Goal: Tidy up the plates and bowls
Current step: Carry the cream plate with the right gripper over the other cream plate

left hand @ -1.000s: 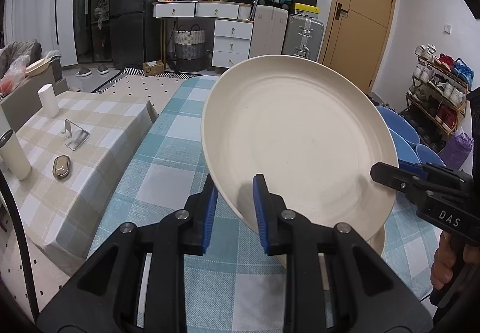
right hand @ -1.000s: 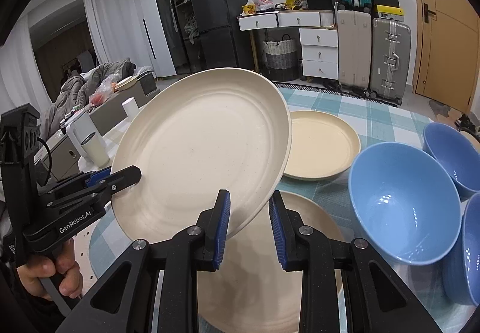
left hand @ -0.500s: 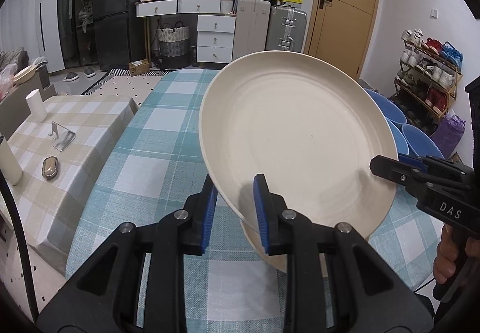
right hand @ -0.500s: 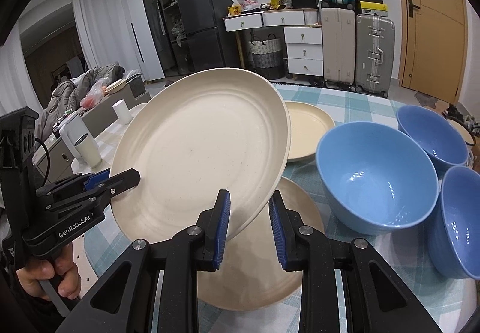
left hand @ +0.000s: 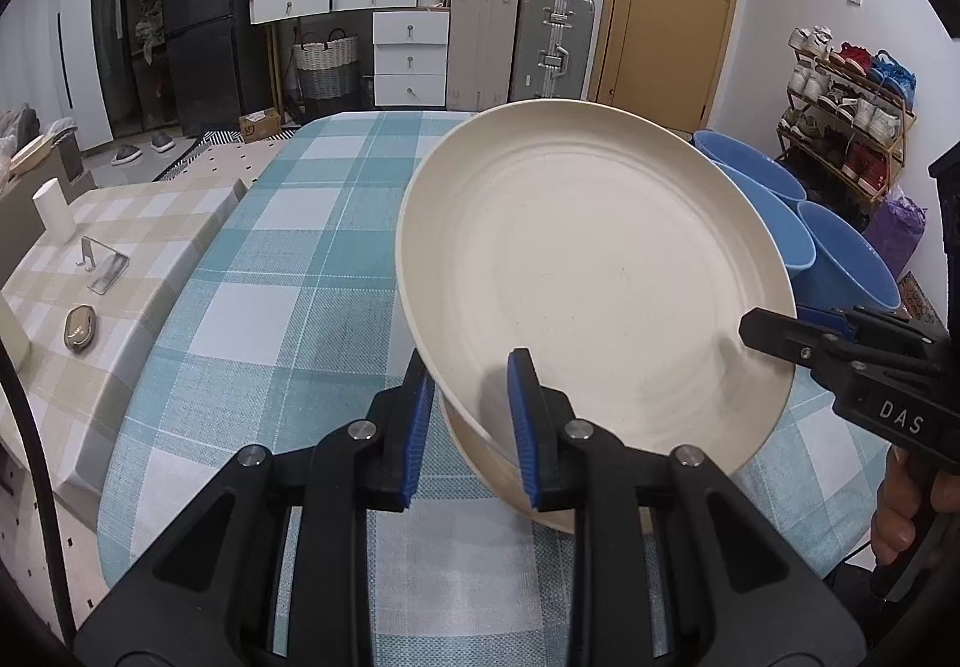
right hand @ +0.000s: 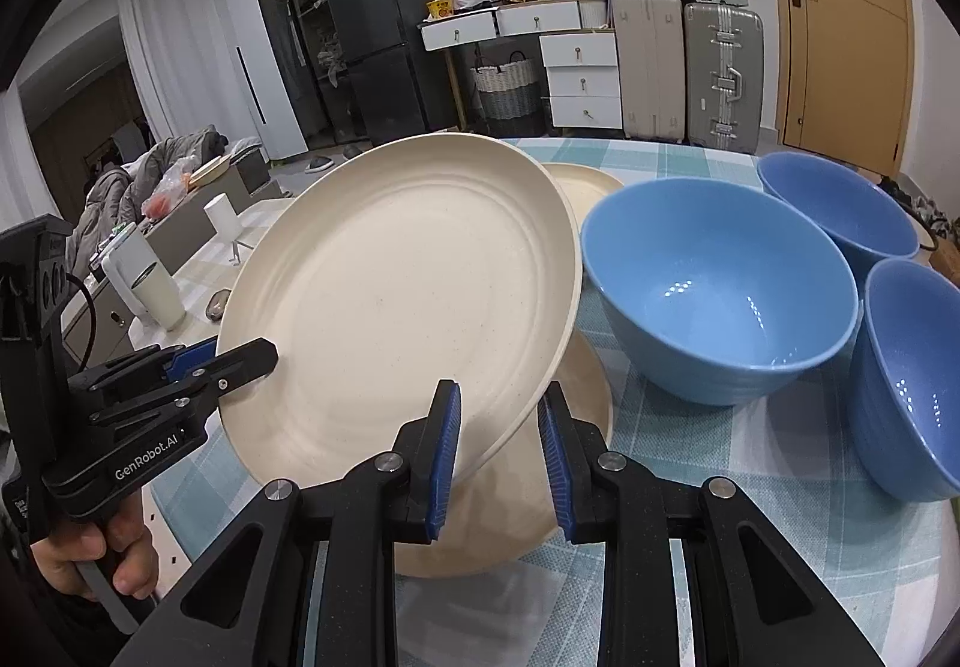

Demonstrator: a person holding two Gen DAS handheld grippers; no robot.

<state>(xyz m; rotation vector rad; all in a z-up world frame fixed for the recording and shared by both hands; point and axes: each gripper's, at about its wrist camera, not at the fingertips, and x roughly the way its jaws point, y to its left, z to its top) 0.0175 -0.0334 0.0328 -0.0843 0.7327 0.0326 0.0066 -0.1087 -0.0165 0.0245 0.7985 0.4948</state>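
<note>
The left hand-held gripper (left hand: pixel 471 421) is clenching the near rim of a cream plate (left hand: pixel 591 277), tilted above the checked surface (left hand: pixel 288 259). The right hand-held gripper (right hand: pixel 498 448) is grasping the opposite rim of the same plate. Its body is showing "DAS" in the left view; the left one is reading "GenRobot.AI" in the right view. A 2nd cream plate (right hand: pixel 522 493) is lying flat just beneath. Beside it, 3 blue bowls (right hand: pixel 720 283) are standing. Farther back, a 3rd cream plate (right hand: pixel 591 187) is resting.
</note>
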